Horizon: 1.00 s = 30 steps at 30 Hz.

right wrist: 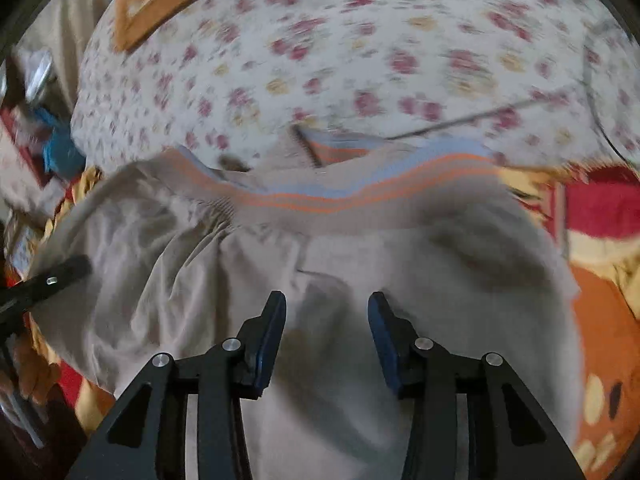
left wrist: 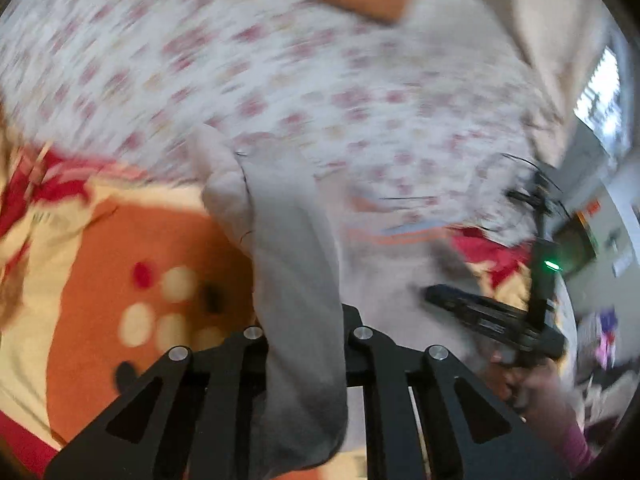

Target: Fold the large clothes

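Grey garment (right wrist: 320,264), no legible labels

Motion blur smears the floral sheet (left wrist: 248,80) in both views. Grey garment (left wrist: 296,280) fabric buries the left gripper (left wrist: 304,344) fingertips, and the frame's lower edge cuts the cloth off.

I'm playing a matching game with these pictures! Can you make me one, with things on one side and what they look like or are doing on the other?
Things:
1. left gripper
2. right gripper
3. bedsheet
4. waistband

Descriptions:
A. orange and blue stripes
B. jaws apart over the grey trousers
C. white with red flowers
D. pinching grey cloth

Pairs: 1-D, 2-B, 3-C, 4-A
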Available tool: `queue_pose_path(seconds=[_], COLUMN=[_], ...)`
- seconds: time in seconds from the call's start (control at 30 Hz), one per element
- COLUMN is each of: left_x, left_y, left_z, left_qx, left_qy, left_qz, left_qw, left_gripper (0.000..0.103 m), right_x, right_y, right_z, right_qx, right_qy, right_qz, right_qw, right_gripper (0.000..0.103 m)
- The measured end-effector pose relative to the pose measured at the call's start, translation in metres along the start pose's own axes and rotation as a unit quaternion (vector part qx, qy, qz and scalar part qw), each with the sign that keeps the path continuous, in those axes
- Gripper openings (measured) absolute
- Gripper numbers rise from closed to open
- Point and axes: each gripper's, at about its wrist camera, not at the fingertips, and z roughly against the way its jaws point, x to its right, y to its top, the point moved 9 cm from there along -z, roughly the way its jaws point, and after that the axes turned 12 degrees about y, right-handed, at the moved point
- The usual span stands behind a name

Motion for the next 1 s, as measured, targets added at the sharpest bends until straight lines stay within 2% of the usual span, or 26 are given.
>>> queue_pose_path(seconds=[0.1,0.13,0.2,0.27,0.33,0.4,0.47,0.53,0.57,0.6,0.7,0.73,0.8,0.87,0.93,1.0], left_x=[0.072,0.089,0.128,0.152,0.166,0.173,0.177,0.182,0.183,0.184,0.179,0.174,0.152,0.124,0.095,0.061], left_y=[-0.003,-0.007,-0.026,-0.045,-0.067,-0.086,-0.095,-0.096,-0.095,-0.093,-0.084,-0.082,-0.075,-0.069,-0.069,-0.076], left_z=[0.014,0.012,-0.007,-0.032,-0.055,-0.072,-0.076,-0.066,-0.061,-0.051,-0.02,-0.012,-0.002,-0.004,-0.014,-0.028], left_qx=[0.015,0.011,-0.011,-0.034,-0.063,-0.08,-0.082,-0.08,-0.086,-0.086,-0.054,-0.046,-0.027,-0.013,-0.015,-0.034], left_qy=[-0.033,-0.041,-0.056,-0.052,-0.052,-0.047,-0.038,-0.049,-0.058,-0.066,-0.071,-0.065,-0.029,0.022,0.07,0.113], left_qz=[-0.06,-0.073,-0.098,-0.114,-0.117,-0.114,-0.12,-0.131,-0.132,-0.127,-0.135,-0.142,-0.138,-0.12,-0.093,-0.06], left_qw=[0.9976,0.9964,0.9936,0.9915,0.9897,0.9891,0.9886,0.9869,0.9858,0.9859,0.9867,0.9867,0.9896,0.9924,0.9931,0.9912], left_gripper=[0.009,0.009,0.009,0.009,0.009,0.009,0.012,0.039,0.066,0.072,0.073,0.073,0.073,0.074,0.074,0.074], right_x=[0.025,0.037,0.062,0.075,0.092,0.102,0.106,0.106,0.106,0.104,0.098,0.095,0.091,0.089,0.086,0.079], right_y=[0.0,0.0,-0.002,-0.005,-0.01,-0.008,-0.006,-0.002,0.0,0.001,0.002,0.002,-0.001,-0.004,-0.005,-0.004], right_z=[0.026,0.035,0.047,0.048,0.047,0.052,0.06,0.066,0.066,0.068,0.066,0.065,0.064,0.067,0.07,0.074], right_qx=[0.024,0.037,0.064,0.075,0.086,0.098,0.11,0.125,0.131,0.136,0.129,0.127,0.122,0.122,0.125,0.128], right_qy=[0.034,0.047,0.079,0.118,0.157,0.177,0.182,0.187,0.189,0.192,0.195,0.195,0.192,0.193,0.195,0.198], right_qz=[-0.077,-0.112,-0.175,-0.214,-0.264,-0.292,-0.3,-0.297,-0.297,-0.296,-0.29,-0.286,-0.281,-0.279,-0.278,-0.266], right_qw=[0.996,0.992,0.979,0.967,0.948,0.935,0.93,0.928,0.927,0.926,0.928,0.929,0.932,0.933,0.932,0.935], right_gripper=[0.049,0.055,0.056,0.054,0.054,0.054,0.058,0.067,0.07,0.073,0.073,0.073,0.073,0.073,0.074,0.075])
